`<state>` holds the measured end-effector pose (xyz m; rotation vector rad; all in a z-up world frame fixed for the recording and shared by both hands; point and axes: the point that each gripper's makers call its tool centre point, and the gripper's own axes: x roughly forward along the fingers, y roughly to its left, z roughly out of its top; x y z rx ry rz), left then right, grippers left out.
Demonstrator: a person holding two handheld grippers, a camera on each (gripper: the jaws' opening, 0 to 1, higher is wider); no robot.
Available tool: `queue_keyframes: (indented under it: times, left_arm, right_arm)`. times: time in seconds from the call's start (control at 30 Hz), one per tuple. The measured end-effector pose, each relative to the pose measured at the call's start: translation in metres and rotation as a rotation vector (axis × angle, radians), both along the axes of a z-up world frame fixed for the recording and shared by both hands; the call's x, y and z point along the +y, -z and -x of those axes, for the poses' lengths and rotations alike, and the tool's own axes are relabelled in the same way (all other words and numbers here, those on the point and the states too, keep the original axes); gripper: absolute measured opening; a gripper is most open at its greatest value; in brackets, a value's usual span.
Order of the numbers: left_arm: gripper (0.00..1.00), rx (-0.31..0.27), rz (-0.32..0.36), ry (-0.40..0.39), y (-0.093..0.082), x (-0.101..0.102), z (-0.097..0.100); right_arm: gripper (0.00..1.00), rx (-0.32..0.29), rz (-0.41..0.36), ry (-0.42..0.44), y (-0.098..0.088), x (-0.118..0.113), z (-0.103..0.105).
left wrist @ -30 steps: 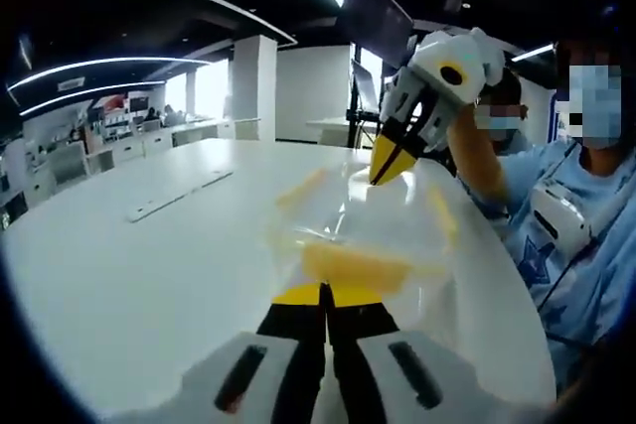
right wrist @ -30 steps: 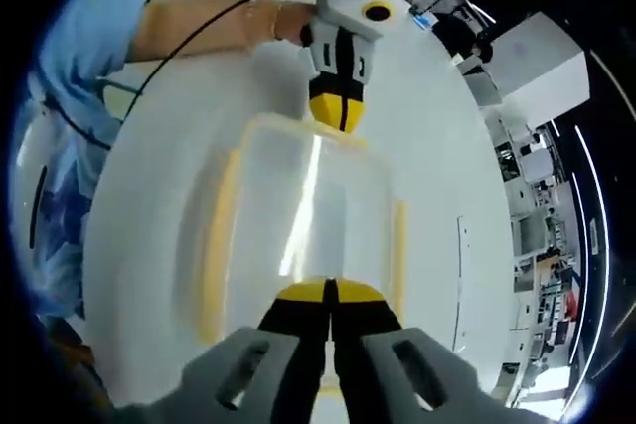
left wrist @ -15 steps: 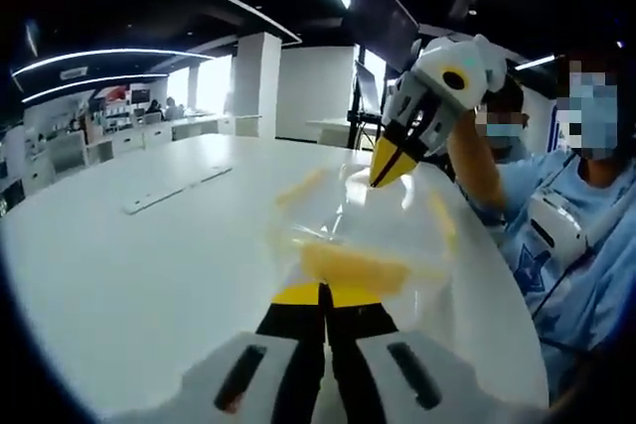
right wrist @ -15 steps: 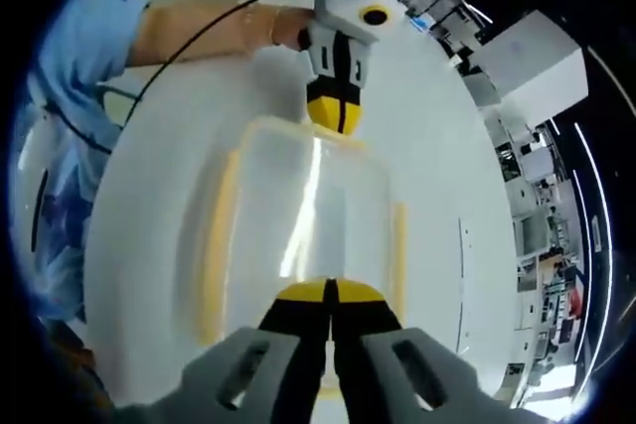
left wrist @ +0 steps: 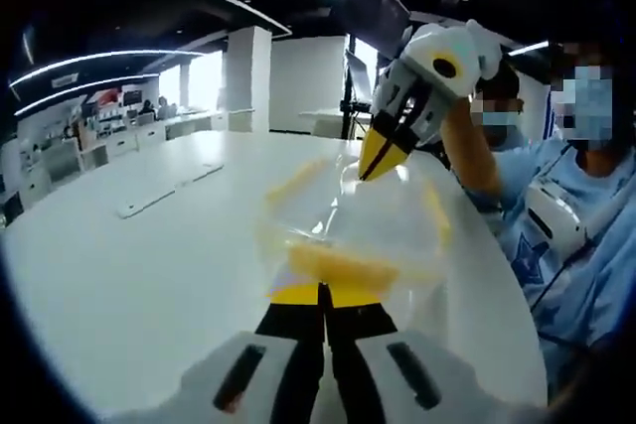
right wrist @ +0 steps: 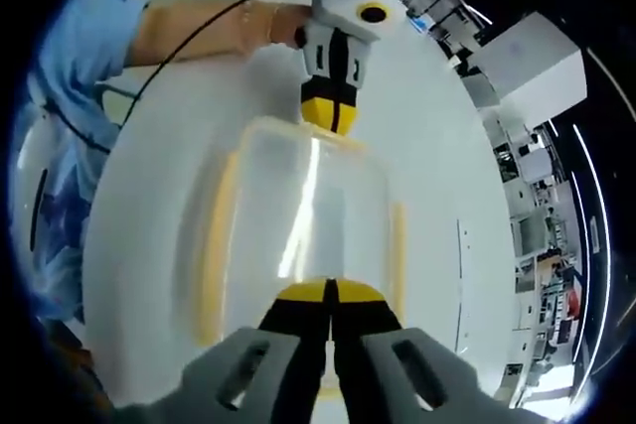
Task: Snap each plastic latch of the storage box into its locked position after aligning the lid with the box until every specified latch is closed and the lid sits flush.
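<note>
One clear plastic storage box (right wrist: pixel 303 220) with yellow latches (right wrist: pixel 212 245), centre frame on white bench (right wrist: pixel 149 146): light, stiff, slippery; press latch edges. Left gripper (right wrist: pixel 328 118) and right gripper (right wrist: pixel 329 295) both pressed together at opposite ends.

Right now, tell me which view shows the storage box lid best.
The right gripper view: it looks down on the whole clear lid, with yellow latches along its sides. The left gripper view sees the lid low and edge-on, blurred by glare.
</note>
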<state>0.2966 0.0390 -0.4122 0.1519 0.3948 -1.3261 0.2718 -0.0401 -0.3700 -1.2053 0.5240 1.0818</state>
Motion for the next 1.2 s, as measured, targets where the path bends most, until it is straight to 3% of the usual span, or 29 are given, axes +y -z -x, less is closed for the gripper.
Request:
queue_keyframes:
  times: [0.23, 0.5, 0.67, 0.87, 1.0, 1.1, 1.2]
  left_arm:
    - [0.00, -0.008, -0.001, -0.004, -0.002, -0.001, 0.003]
    - [0.00, -0.006, 0.028, -0.012, -0.009, 0.012, 0.003]
    - [0.00, -0.027, 0.007, -0.111, -0.008, 0.024, -0.012]
    - [0.00, -0.098, 0.045, -0.191, -0.033, 0.033, -0.022]
    - [0.00, -0.143, 0.058, -0.167, -0.050, 0.025, -0.017]
    - [0.00, -0.179, 0.021, -0.127, -0.060, 0.014, -0.013]
    - [0.00, -0.196, -0.060, -0.062, -0.062, 0.002, -0.012]
  right_arm:
    - [0.00, -0.007, 0.000, -0.006, 0.000, -0.001, 0.002]
    - [0.00, -0.012, -0.006, -0.008, 0.003, -0.003, 0.001]
    - [0.00, -0.027, -0.022, -0.004, 0.004, -0.005, 0.001]
    - [0.00, -0.047, -0.020, -0.004, 0.005, -0.005, -0.001]
    - [0.00, -0.056, -0.012, -0.001, 0.005, -0.005, -0.003]
    - [0.00, -0.068, -0.002, 0.003, 0.005, -0.004, -0.003]
    - [0.00, -0.079, 0.007, 0.006, 0.006, -0.003, -0.004]
